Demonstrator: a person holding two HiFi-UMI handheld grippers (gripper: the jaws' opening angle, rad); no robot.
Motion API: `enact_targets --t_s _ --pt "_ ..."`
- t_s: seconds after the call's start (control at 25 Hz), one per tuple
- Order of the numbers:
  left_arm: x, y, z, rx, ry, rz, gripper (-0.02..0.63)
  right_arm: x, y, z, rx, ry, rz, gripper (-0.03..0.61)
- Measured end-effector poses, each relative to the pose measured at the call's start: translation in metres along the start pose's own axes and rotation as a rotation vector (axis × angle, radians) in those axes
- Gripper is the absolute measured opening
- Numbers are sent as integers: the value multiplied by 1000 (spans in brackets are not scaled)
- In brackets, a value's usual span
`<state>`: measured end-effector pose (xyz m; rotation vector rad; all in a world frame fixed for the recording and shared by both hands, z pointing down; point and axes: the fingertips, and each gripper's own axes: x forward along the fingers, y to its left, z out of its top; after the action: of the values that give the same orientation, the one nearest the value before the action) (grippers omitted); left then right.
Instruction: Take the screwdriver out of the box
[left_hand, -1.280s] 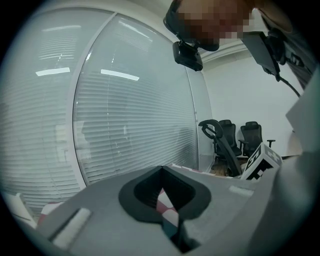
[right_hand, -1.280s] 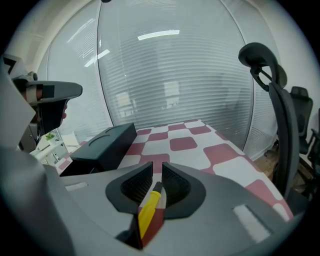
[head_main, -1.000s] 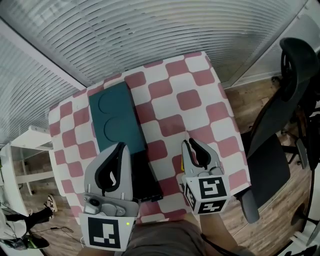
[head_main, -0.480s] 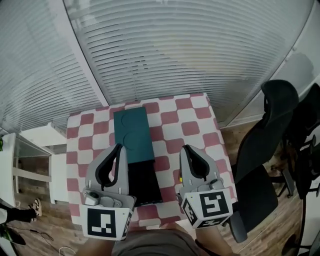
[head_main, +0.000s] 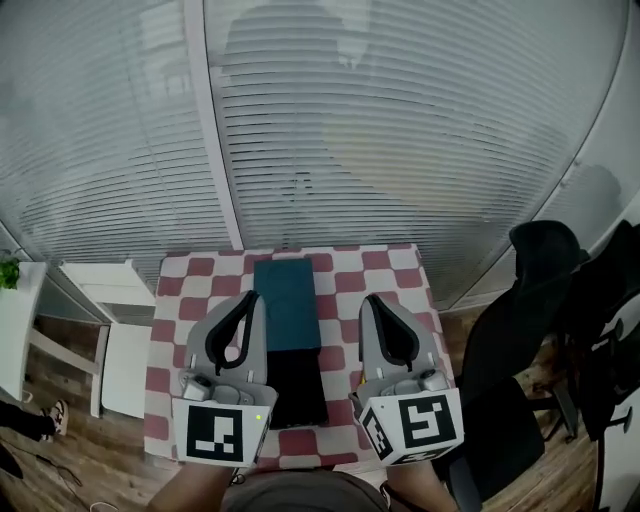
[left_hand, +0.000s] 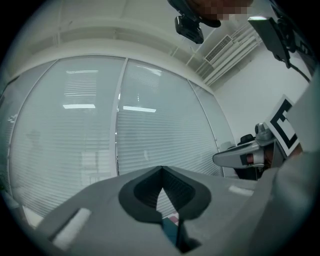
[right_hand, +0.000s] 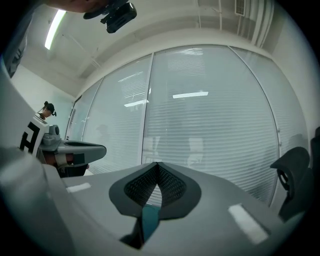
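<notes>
- The right tongs (head_main: 369, 300) are sitting shut: their jaws have just been closing and are now meeting at the tips, with nothing between them.
- The left tongs (head_main: 251, 298) are likewise resting closed, tips touching and gripping nothing.
- Both are pointing level toward the blinds (head_main: 400, 150), side by side and well above the counter (head_main: 195, 300). Each is turning its marker cube (head_main: 215, 432) toward the person, and the hands holding them are mostly hiding behind those cubes.
- The box (head_main: 291, 340) is lying on the counter's red-and-white checked cloth, showing in the head view between the two tongs. Its teal half (head_main: 287, 300) is lying farther from the person and its black half (head_main: 300, 385) nearer.
- The screwdriver is not showing in any view; the black half is reading as one dark patch, so its contents cannot be told.
- The head view alone is giving the whole counter, with a black chair (head_main: 540, 300) to its right and a white shelf (head_main: 105, 330) to its left.
- Each gripper view is looking past its own closed jaws at the blinds and the ceiling, catching only a teal sliver of the box through the gap under the tips. The left one is adding a scrap of checked cloth.
- Each gripper view is also catching the other tongs out to the side and the head camera (left_hand: 190, 27) overhead, which the head view cannot show.
</notes>
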<state>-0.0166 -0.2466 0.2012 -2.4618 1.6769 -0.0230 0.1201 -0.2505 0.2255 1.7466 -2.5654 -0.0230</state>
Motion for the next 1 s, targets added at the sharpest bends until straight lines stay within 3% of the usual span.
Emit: enact_targets --t_s 0.36,1.0 --pt "-11 15 6 3 -17 45 1 1 15 13 -46 -30 28 23" --pt "-16 23 3 8 -1 56 1 8 26 9 -25 -24 48 23"
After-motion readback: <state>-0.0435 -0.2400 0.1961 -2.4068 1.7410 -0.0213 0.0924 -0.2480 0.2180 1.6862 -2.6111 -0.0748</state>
